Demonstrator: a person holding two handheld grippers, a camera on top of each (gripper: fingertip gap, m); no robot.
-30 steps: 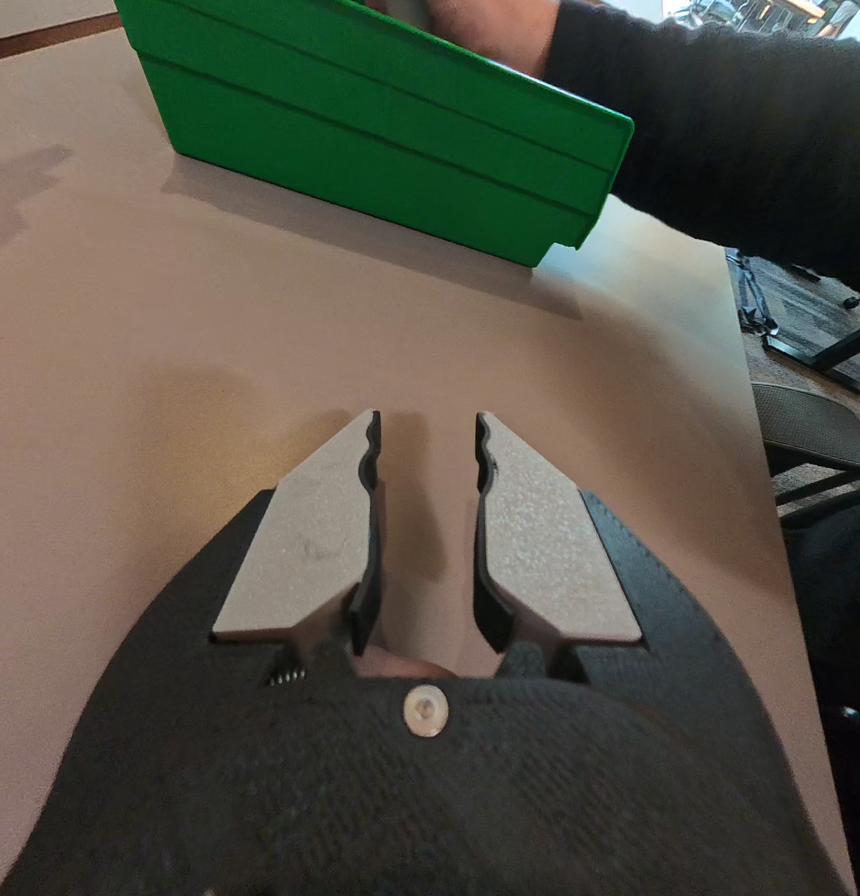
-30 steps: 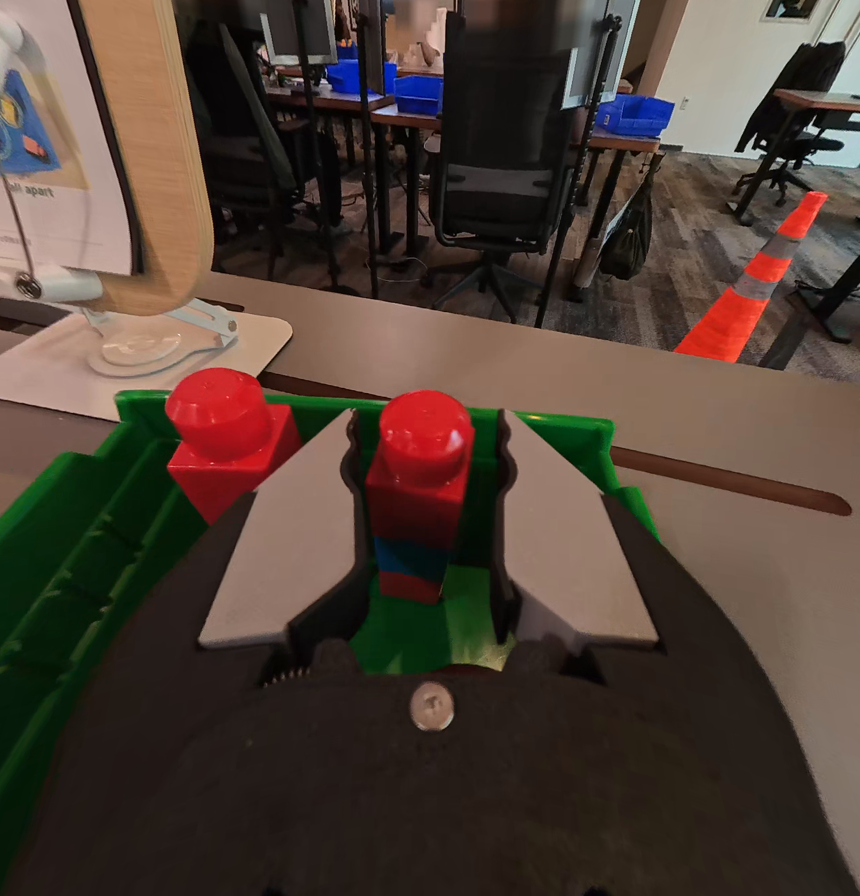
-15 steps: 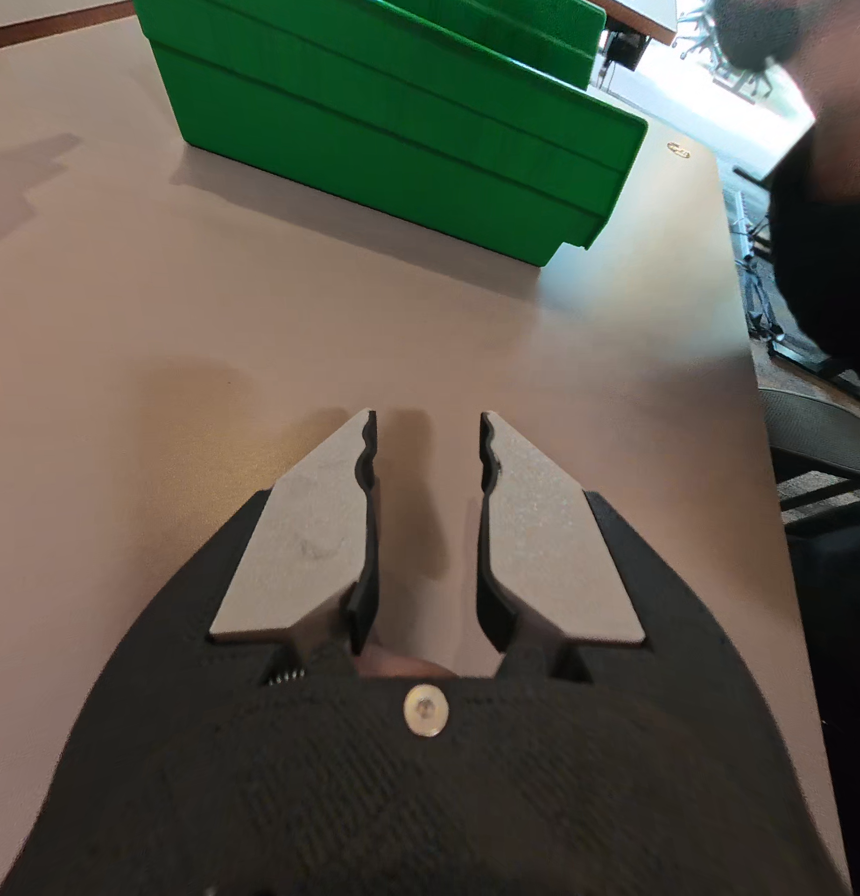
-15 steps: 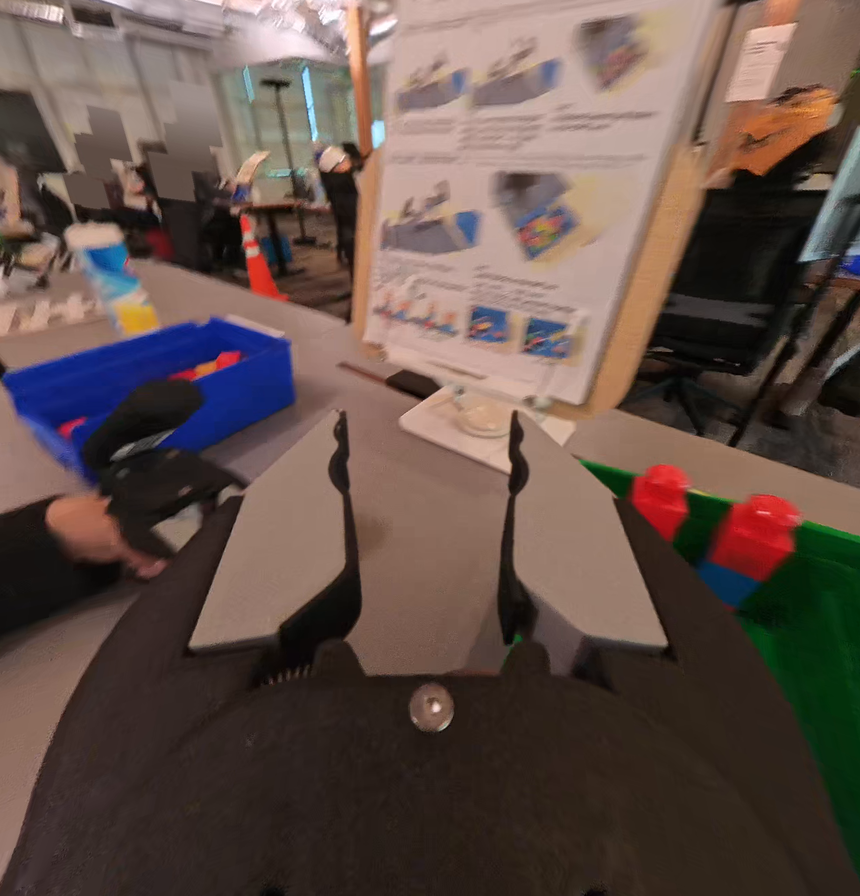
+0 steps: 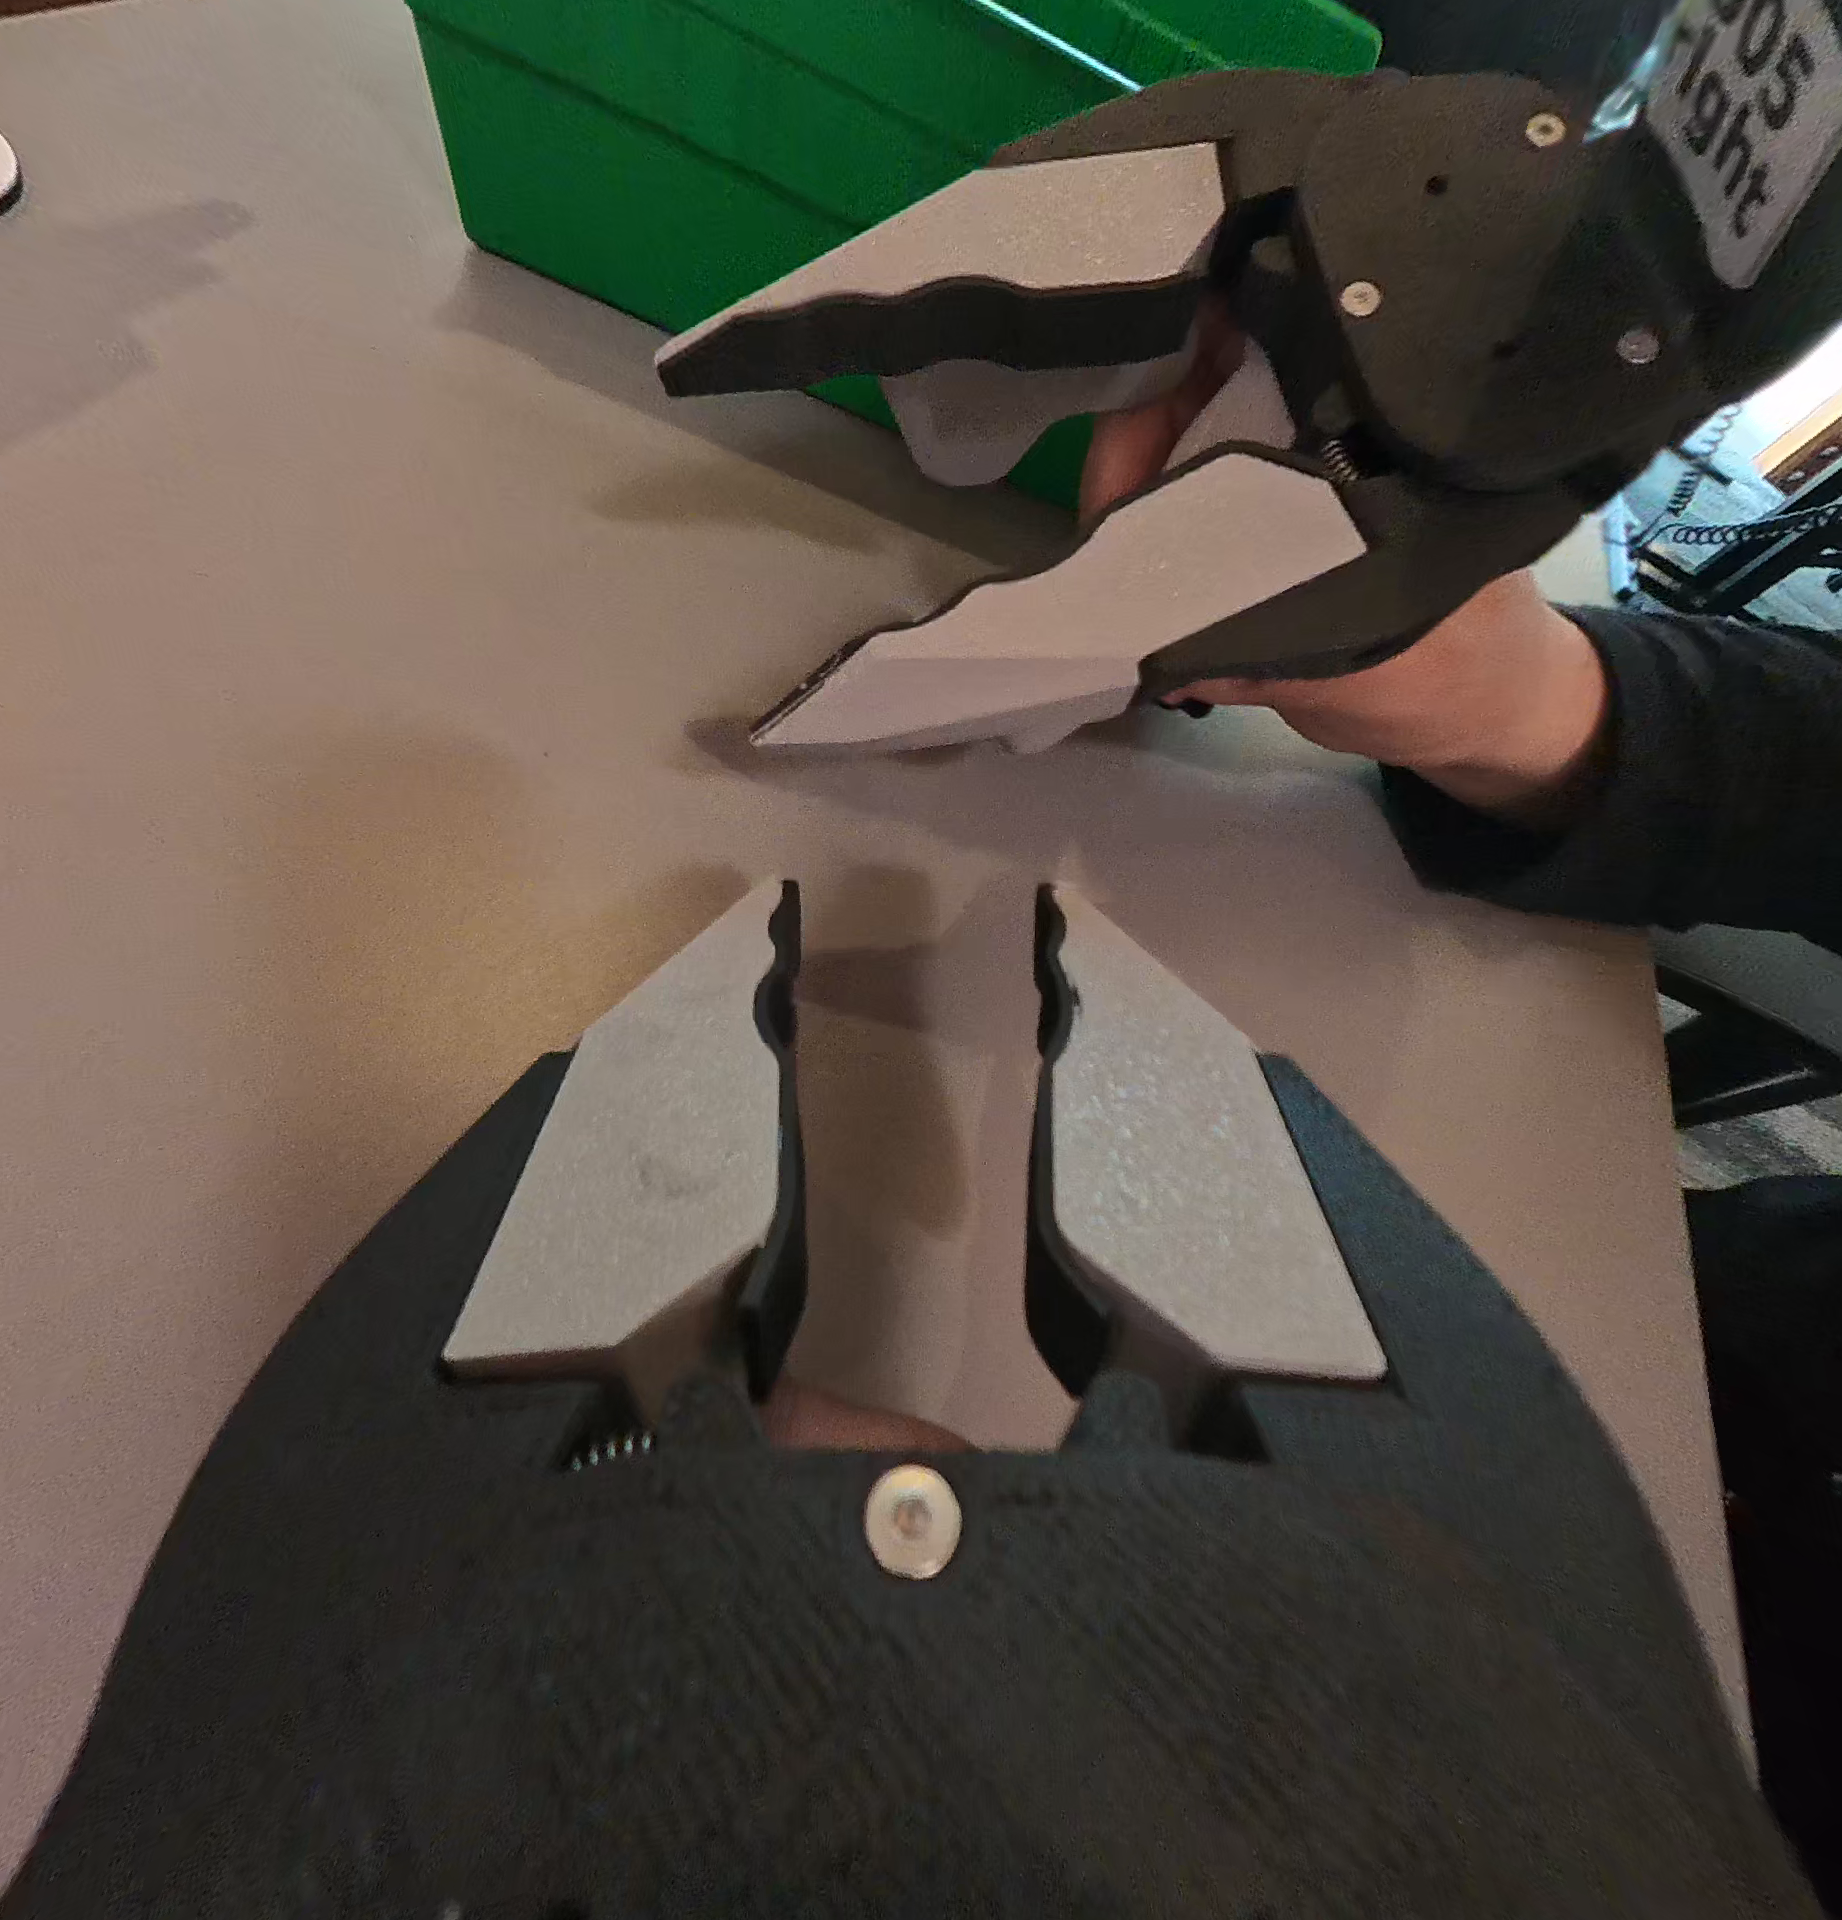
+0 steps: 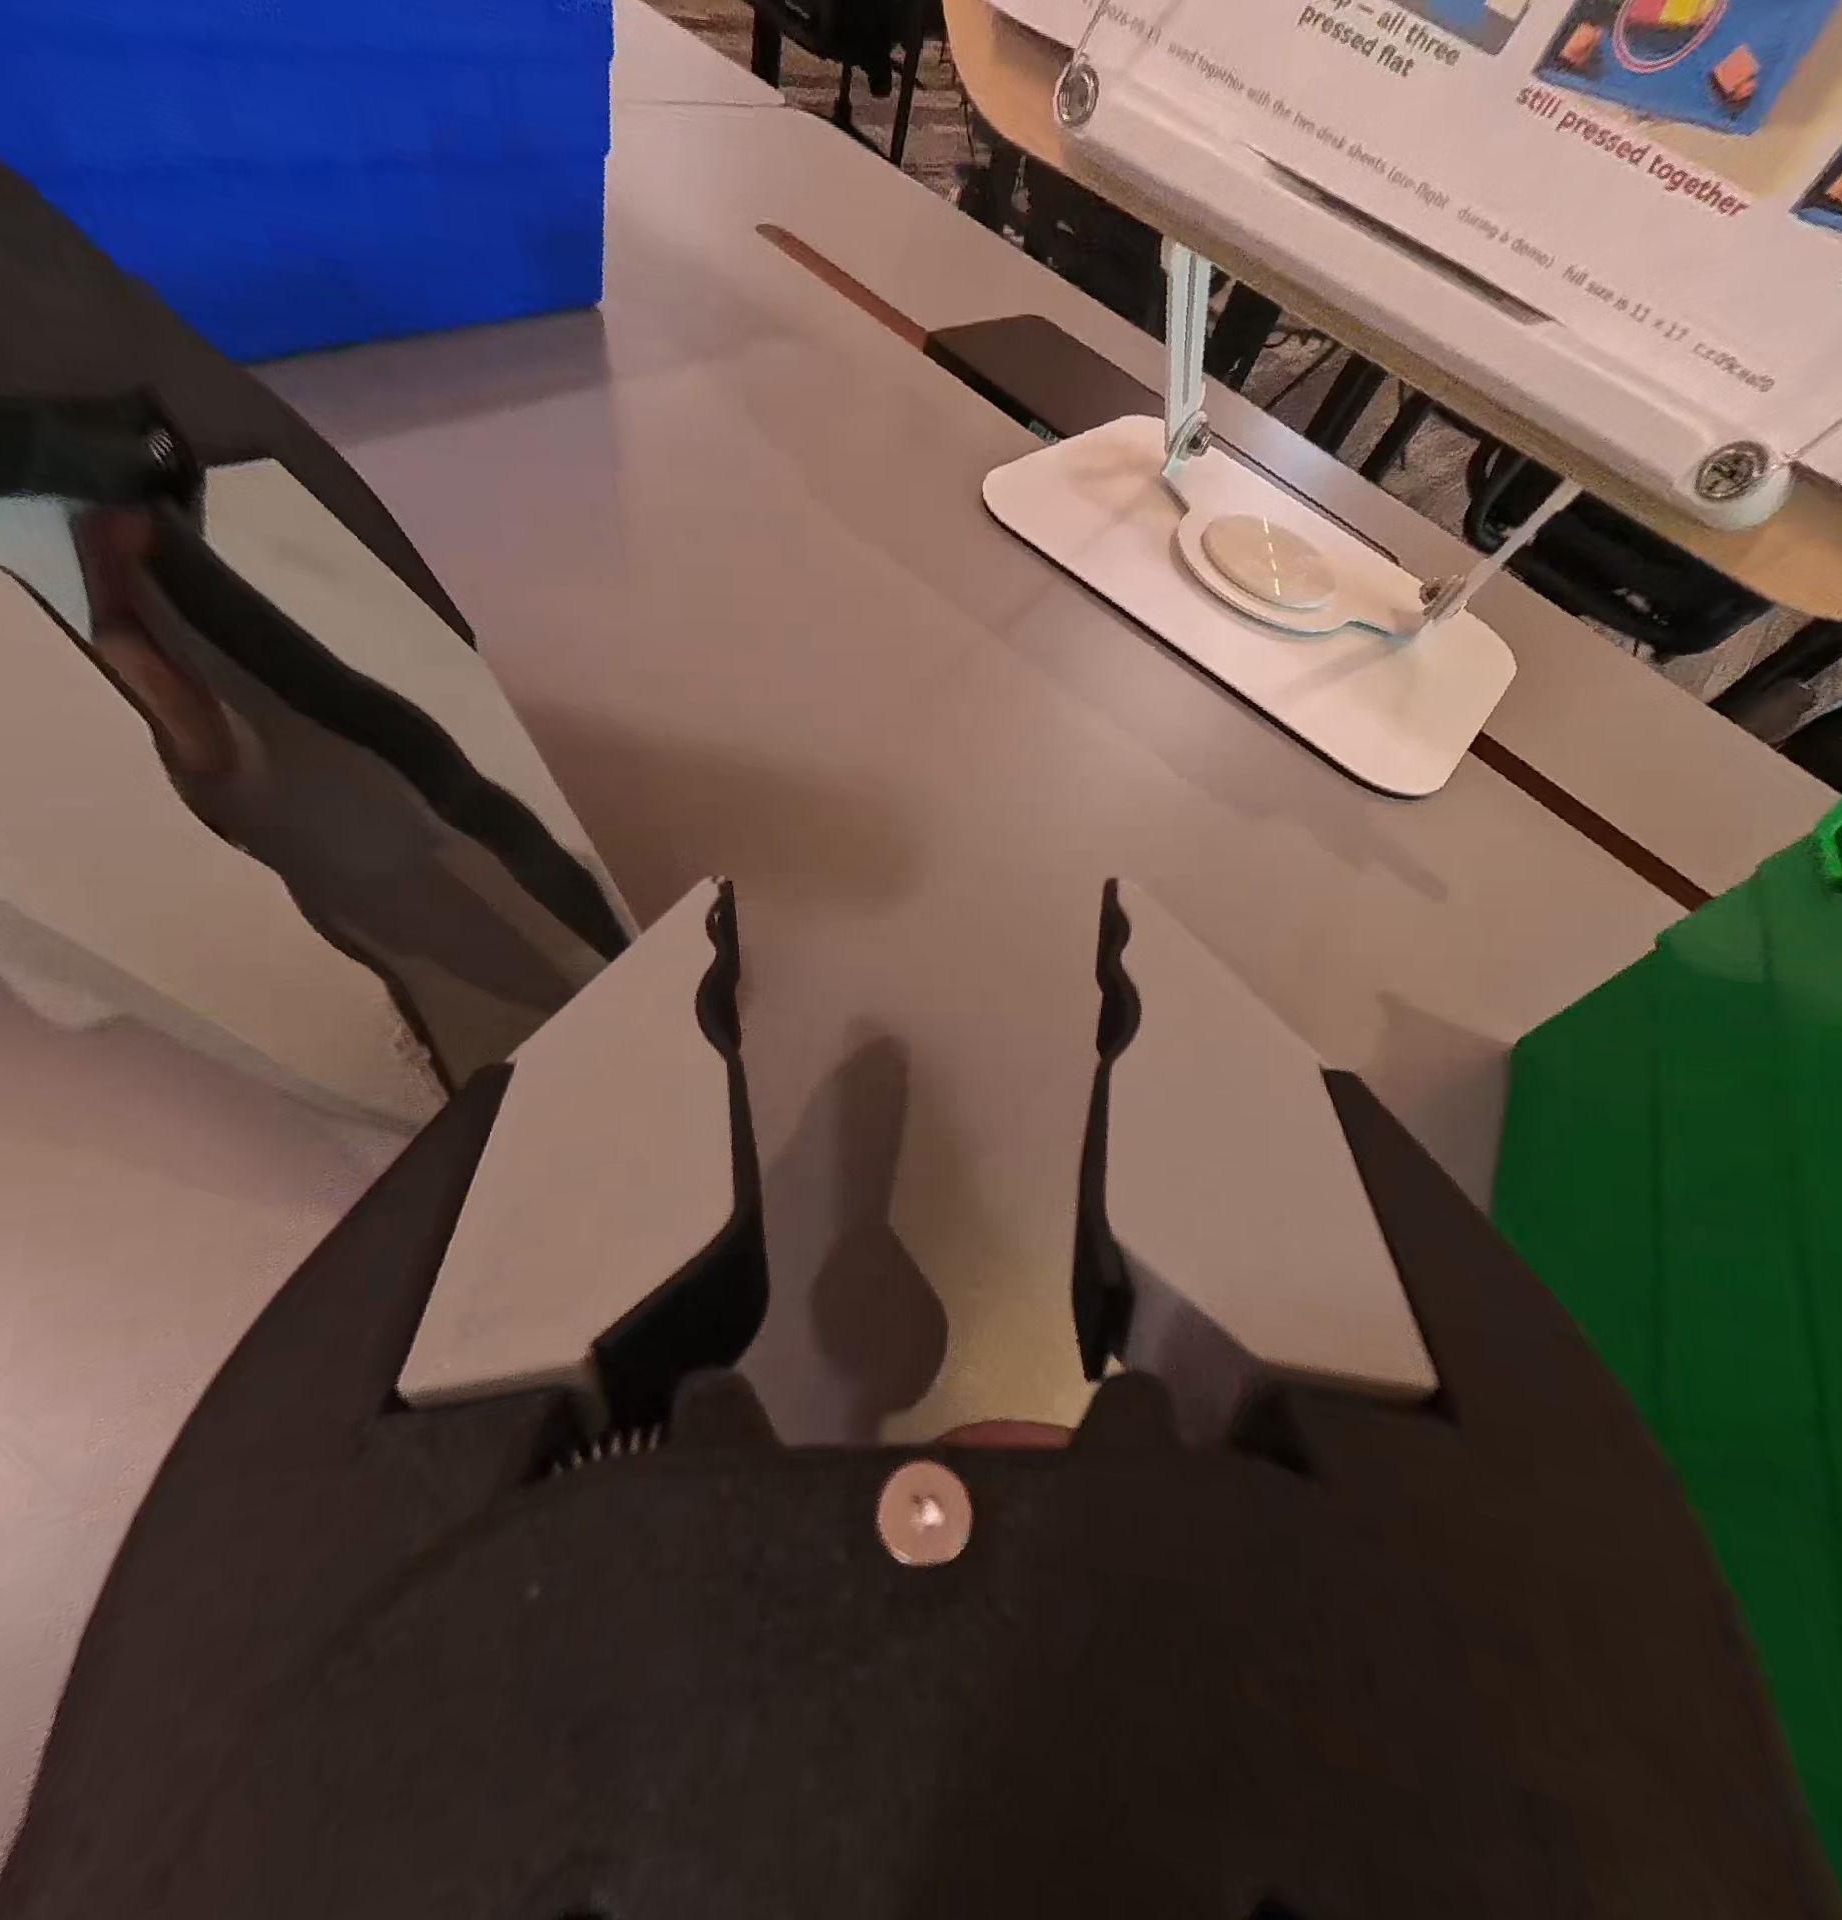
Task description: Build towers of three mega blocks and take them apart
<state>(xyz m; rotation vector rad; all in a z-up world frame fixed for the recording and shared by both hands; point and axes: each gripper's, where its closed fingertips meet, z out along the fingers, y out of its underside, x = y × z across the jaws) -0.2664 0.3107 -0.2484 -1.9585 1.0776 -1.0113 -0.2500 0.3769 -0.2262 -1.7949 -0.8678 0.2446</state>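
Observation:
No mega block shows in either view. My left gripper (image 5: 912, 894) is open and empty, low over the bare brown table (image 5: 273, 623). My right gripper (image 5: 714, 551) lies turned on its side just ahead of it, open and empty, with its lower finger (image 5: 1000, 665) touching the table. In the right wrist view my right gripper (image 6: 917, 894) is open with only table between the pads. The left gripper (image 6: 501, 997) shows close at the left of that view. The green bin (image 5: 792, 125) stands behind the grippers; its inside is hidden.
The green bin's wall (image 6: 1675, 1247) is close on the right of my right gripper. A blue bin (image 6: 273, 156) stands at the far left. An instruction board (image 6: 1519, 156) on a white stand base (image 6: 1260, 603) stands ahead. A person's hand (image 5: 1416, 707) holds the right gripper.
My right gripper opened off the red-and-blue tower in the green bin, swung left out of the bin and came down next to my left gripper. The left gripper opened slightly and stayed put.

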